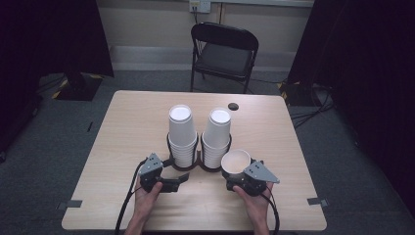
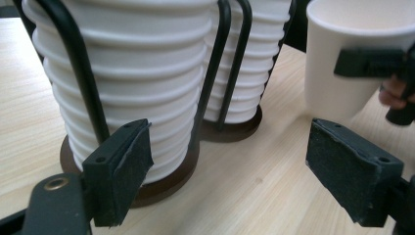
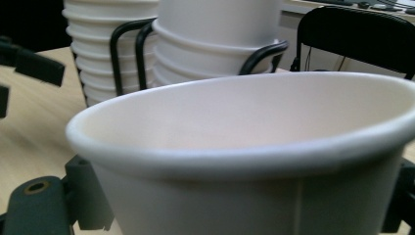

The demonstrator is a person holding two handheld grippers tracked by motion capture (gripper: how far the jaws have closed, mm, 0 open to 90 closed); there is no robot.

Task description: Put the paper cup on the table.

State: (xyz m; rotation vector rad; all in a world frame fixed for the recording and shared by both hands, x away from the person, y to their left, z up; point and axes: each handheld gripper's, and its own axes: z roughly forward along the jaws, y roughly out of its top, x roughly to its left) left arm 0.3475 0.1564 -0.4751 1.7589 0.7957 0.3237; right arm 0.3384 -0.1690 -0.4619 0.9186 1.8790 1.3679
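Observation:
Two stacks of upside-down white paper cups stand mid-table in black wire holders: the left stack (image 1: 181, 134) and the right stack (image 1: 216, 136). My right gripper (image 1: 241, 177) is shut on a single white cup (image 1: 235, 162), held upright just right of the right stack; its rim (image 3: 244, 147) spreads across the right gripper view. My left gripper (image 1: 180, 180) is open at the foot of the left stack (image 2: 132, 88), nothing between its pads (image 2: 125, 174). The held cup (image 2: 350, 63) appears at the upper right of the left gripper view.
A black folding chair (image 1: 224, 53) stands beyond the far edge of the wooden table (image 1: 132, 127). A small dark disc (image 1: 233, 106) lies near the table's far edge. Tape marks (image 1: 74, 203) sit near the front corners. Dark curtains flank the room.

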